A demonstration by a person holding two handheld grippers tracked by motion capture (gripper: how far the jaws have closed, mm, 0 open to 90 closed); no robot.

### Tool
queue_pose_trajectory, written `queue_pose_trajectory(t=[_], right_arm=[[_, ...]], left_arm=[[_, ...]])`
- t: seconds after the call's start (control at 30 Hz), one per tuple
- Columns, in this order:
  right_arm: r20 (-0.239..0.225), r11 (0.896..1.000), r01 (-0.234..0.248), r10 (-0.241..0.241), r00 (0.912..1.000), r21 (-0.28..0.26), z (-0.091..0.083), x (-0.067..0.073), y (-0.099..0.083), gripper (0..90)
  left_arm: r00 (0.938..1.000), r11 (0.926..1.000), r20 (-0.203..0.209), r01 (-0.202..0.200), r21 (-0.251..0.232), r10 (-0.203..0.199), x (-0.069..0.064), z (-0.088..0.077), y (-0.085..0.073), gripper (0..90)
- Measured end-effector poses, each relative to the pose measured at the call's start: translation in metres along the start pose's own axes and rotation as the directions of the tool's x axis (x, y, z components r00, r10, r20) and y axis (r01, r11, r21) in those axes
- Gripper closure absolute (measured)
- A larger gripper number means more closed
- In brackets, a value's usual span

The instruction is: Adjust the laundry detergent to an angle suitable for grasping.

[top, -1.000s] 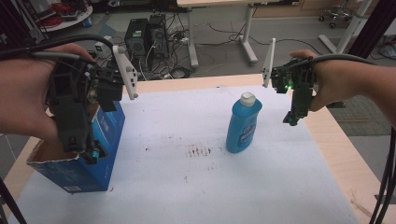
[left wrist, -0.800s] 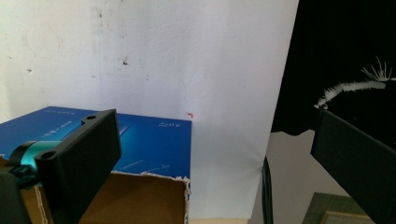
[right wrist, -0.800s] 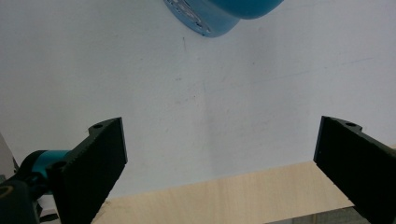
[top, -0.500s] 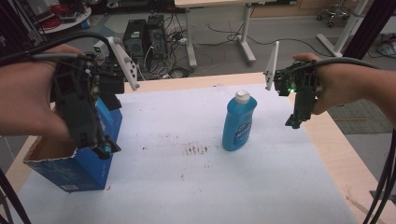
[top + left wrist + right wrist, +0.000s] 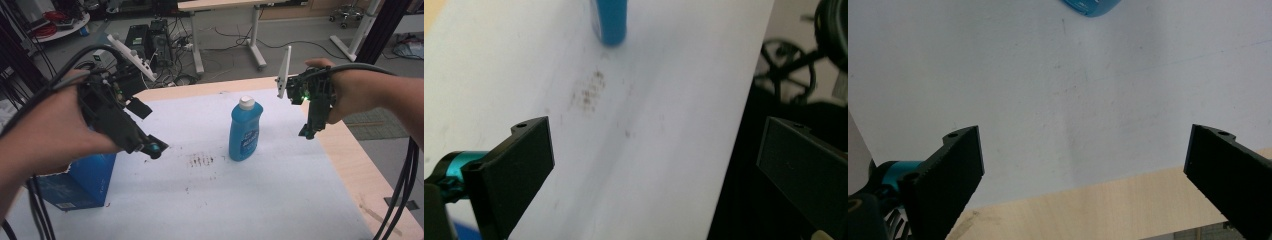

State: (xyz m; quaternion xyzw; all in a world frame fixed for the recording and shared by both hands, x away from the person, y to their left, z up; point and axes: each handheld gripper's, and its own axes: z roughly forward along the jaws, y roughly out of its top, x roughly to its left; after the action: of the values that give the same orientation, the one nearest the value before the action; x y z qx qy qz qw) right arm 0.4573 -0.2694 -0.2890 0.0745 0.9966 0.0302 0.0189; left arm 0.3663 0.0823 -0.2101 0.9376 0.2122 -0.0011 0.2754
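Bottle, high view: 1 blue bottle (image 5: 245, 131) with a white cap stands upright near the middle of the white sheet (image 5: 260, 195) that covers the table (image 5: 350, 150). Nothing touches it.
Left gripper, high view: left gripper (image 5: 150, 146) is held low over the sheet, well left of the bottle and tilted down toward it; by my reading it is lining up for a reach.
Right gripper, high view: right gripper (image 5: 307, 132) hangs above the sheet's right edge, pointing down, apart from the bottle on its other side. The 2 grippers flank the bottle, which suggests either could take it.
Box, high view: 1 blue box (image 5: 80, 182) sits at the sheet's left edge, partly under the left forearm.
Stain, high view: 1 patch of dark specks (image 5: 201, 160) lies just left of the bottle's base.
Jaws, left gripper view: the 2 black jaws are spread wide with nothing between them. The bottle's base (image 5: 610, 22) shows at the top, the specks (image 5: 589, 92) below it, so the gripper aims roughly at the bottle.
Jaws, right gripper view: its 2 jaws are likewise spread wide and empty. They look down on bare sheet (image 5: 1058, 85) and a strip of the wooden table (image 5: 1108, 205); a blue edge of the bottle (image 5: 1090, 6) shows at the top.
Count: 1 bottle, 1 box, 2 grippers, 4 jaws.
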Motion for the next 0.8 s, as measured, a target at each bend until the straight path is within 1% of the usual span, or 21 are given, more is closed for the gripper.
queue_pose_trajectory(t=[0.03,0.1,0.17,0.2,0.23,0.3,0.4,0.5,0.53,0.57,0.6,0.63,0.67,0.7,0.73,0.8], right_arm=[[-0.002,1.0,-0.007,0.007,1.0,0.001,0.0,0.001,-0.001,1.8],[0.0,1.0,-0.004,0.004,1.0,-0.005,0.001,0.001,-0.001,1.8],[0.003,1.0,-0.002,0.002,1.0,-0.002,0.0,0.001,-0.001,1.8],[-0.001,1.0,-0.005,0.005,1.0,0.003,0.0,0.002,-0.002,1.8],[0.001,1.0,-0.008,0.008,1.0,0.002,-0.001,0.002,-0.002,1.8],[0.003,1.0,0.0,0.0,1.0,-0.003,-0.001,0.002,-0.002,1.8],[0.001,1.0,-0.009,0.009,1.0,0.005,-0.002,0.004,-0.003,1.8],[0.002,1.0,-0.004,0.004,1.0,0.003,-0.001,0.004,-0.004,1.8],[0.0,1.0,-0.012,0.012,0.9999,0.007,0.0,0.004,-0.004,1.8],[-0.001,1.0,-0.009,0.009,1.0,0.006,0.0,0.004,-0.005,1.8],[0.0,1.0,-0.006,0.006,1.0,0.004,0.001,0.004,-0.005,1.8],[-0.001,1.0,-0.014,0.014,0.9999,0.007,0.001,0.005,-0.005,1.8],[-0.002,1.0,-0.005,0.005,1.0,0.005,0.002,0.005,-0.006,1.8],[-0.003,1.0,-0.008,0.008,1.0,0.007,0.002,0.005,-0.006,1.8],[-0.001,1.0,-0.006,0.006,1.0,0.005,0.003,0.005,-0.006,1.8],[-0.004,1.0,-0.011,0.011,0.9999,0.007,0.003,0.006,-0.007,1.8]], left_arm=[[0.9999,0.9993,-0.003,0.015,-0.033,-0.015,0.0,0.004,0.0,1.7],[0.9992,0.995,0.0,0.039,-0.092,-0.039,0.002,0.012,0.001,1.7],[0.9982,0.9904,0.004,0.06,-0.125,-0.06,0.002,0.021,0.002,1.6],[0.9982,0.9904,0.004,0.06,-0.125,-0.06,0.002,0.021,0.002,1.7],[0.9979,0.9894,0.001,0.064,-0.13,-0.064,0.002,0.03,0.004,1.7],[0.9975,0.9883,-0.012,0.067,-0.137,-0.069,0.0,0.039,0.006,1.7],[0.9969,0.9874,-0.029,0.068,-0.143,-0.073,0.0,0.049,0.009,1.7],[0.9947,0.9819,-0.042,0.085,-0.169,-0.094,0.002,0.056,0.012,1.6],[0.9939,0.98,-0.045,0.091,-0.177,-0.1,0.003,0.058,0.014,1.7],[0.9937,0.9793,-0.048,0.091,-0.181,-0.102,0.004,0.06,0.015,1.6],[0.993,0.9771,-0.051,0.095,-0.19,-0.107,0.005,0.063,0.016,1.7],[0.9927,0.9768,-0.055,0.095,-0.192,-0.107,0.006,0.065,0.018,1.7],[0.9918,0.9749,-0.058,0.1,-0.199,-0.113,0.007,0.069,0.02,1.7],[0.9917,0.9749,-0.061,0.099,-0.199,-0.114,0.008,0.072,0.022,1.6],[0.9909,0.9725,-0.058,0.107,-0.207,-0.122,0.009,0.076,0.024,1.6],[0.9911,0.9728,-0.061,0.104,-0.207,-0.119,0.01,0.079,0.025,1.6]])
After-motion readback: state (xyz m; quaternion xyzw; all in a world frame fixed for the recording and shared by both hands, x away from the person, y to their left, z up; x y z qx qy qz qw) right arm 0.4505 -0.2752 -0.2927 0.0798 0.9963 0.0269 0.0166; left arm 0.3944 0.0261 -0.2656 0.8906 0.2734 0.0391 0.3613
